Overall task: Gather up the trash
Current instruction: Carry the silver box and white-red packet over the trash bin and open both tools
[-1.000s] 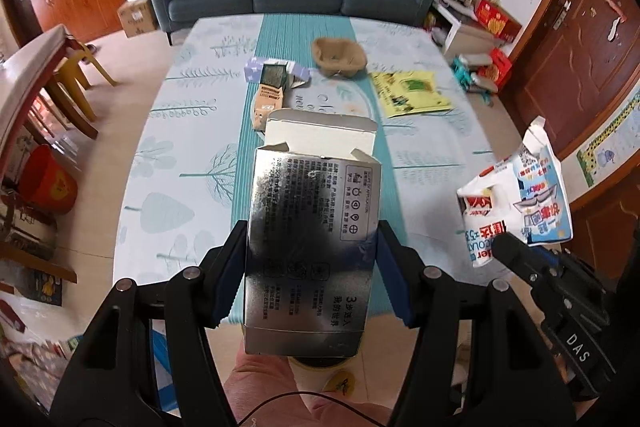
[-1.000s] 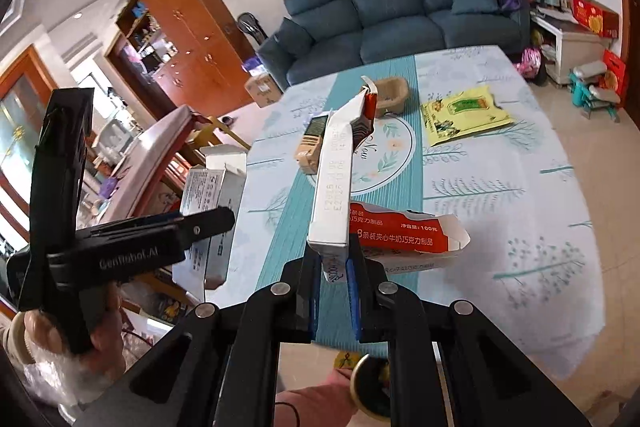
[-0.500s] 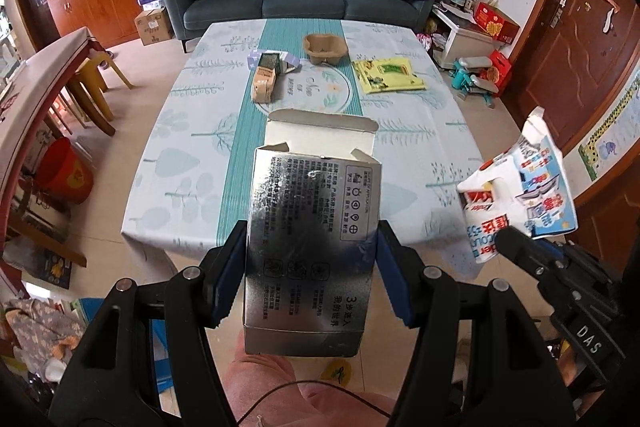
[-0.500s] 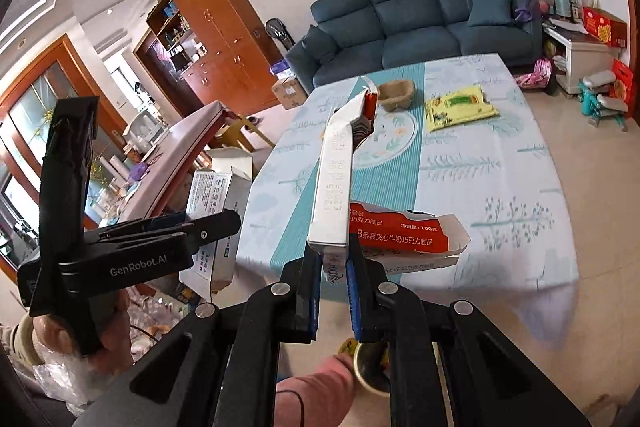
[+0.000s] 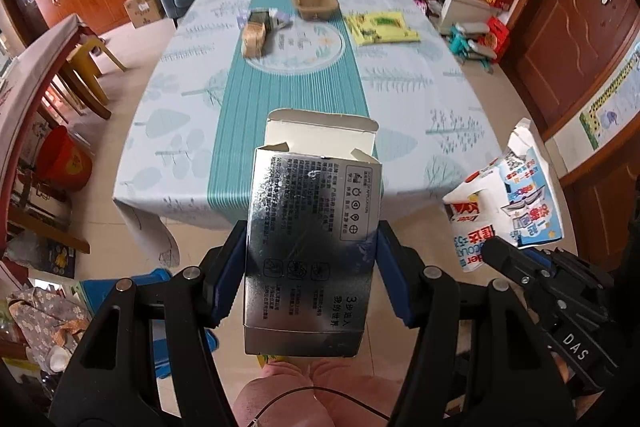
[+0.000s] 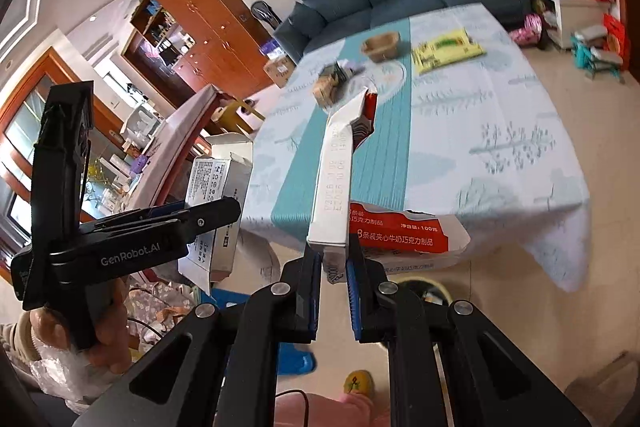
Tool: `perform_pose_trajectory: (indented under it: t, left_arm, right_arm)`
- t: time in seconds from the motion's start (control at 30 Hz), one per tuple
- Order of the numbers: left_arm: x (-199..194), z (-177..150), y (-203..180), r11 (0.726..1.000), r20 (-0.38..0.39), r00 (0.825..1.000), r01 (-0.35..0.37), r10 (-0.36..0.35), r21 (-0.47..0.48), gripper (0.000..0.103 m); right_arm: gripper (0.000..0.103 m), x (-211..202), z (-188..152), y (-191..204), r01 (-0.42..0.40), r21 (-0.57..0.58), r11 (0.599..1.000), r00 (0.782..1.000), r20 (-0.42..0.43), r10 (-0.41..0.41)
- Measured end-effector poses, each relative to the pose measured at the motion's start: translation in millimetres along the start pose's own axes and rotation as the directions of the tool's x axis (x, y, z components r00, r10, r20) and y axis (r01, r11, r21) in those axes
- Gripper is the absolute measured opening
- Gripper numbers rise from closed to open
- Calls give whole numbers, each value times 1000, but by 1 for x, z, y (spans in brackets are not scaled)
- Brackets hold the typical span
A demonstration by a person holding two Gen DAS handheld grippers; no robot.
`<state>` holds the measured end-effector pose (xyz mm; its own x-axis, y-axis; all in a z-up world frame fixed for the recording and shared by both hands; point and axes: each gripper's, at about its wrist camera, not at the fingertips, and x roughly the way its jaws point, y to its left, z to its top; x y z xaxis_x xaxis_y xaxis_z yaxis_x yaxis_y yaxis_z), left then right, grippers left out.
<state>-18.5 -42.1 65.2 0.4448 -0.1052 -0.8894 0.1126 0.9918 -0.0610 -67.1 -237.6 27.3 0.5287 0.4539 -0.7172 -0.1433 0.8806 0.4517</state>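
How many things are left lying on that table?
4 that I can see: a tan packet, a dark packet behind it, a brown paper bowl and a flat yellow packet. The held silver carton may hide more.

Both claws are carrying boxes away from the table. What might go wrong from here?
The right claw pinches only the bottom edge of the torn red and white box, so it may swing or slip. The silver box in the left claw is open-topped and could crush. More trash, such as the yellow packet, remains on the table.
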Motion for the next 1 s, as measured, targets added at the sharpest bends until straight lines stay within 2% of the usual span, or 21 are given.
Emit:
perform_pose_trajectory:
  t: [0.33,0.6,1.0]
  left_arm:
    - [81,-37,21,999,-164,985,50,-51,-5,58]
    - [163,-70,46,998,-236,970,62,-65,-20,58]
    - [317,-124,46,997,-256,965,67,-56,33,59]
  right_arm:
    - [12,77,-56,-18,44,120,992,990,-138,-27]
    - [12,157,-97,-52,116,231,966,978,-197,-71]
    - [12,298,-166,-131,211,333,919,957,-262,-125]
